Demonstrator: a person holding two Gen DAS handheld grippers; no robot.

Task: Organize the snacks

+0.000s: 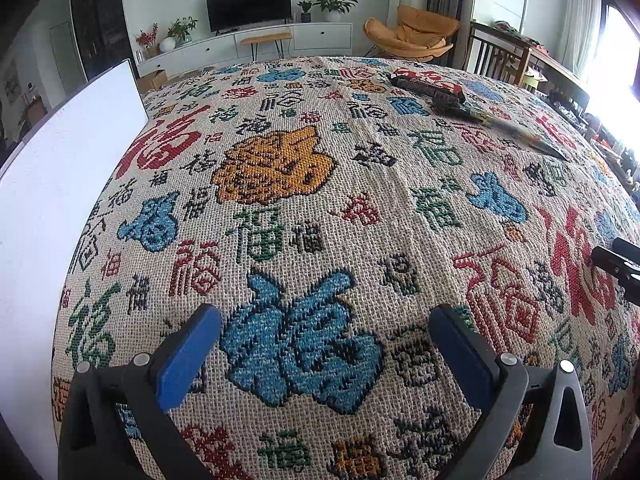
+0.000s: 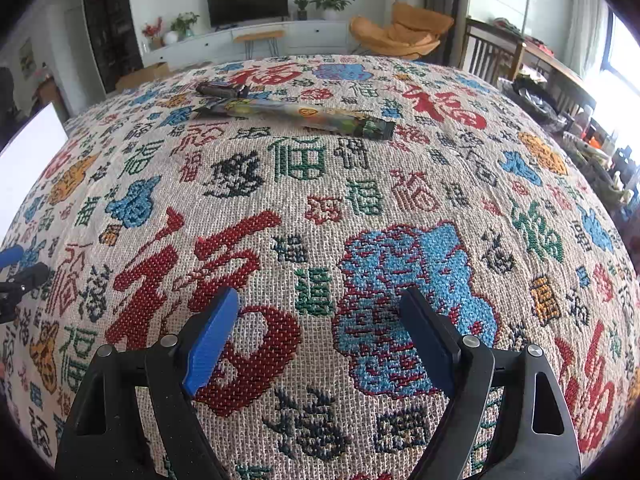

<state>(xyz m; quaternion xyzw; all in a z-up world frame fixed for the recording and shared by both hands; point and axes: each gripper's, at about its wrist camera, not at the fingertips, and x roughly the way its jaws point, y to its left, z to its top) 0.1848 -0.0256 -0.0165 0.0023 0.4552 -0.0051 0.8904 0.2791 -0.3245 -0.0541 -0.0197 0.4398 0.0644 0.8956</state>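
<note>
Holding both tongs, left (image 1: 325,346) and right (image 2: 319,338), wide and empty, we see the long snack (image 2: 292,117) lying crosswise far ahead on the tabletop (image 2: 360,184), nearer our right.

Two alike: left gripper (image 1: 325,346) and right gripper (image 2: 319,336), each with matte black triangular-cutout arms, round silver screws at the joints, and flat blue pads (image 1: 186,356) inside the fingers.

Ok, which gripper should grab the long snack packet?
Right gripper, probably: open, with the long snack packet straight ahead; from the left gripper, also open, it lies far right.
</note>
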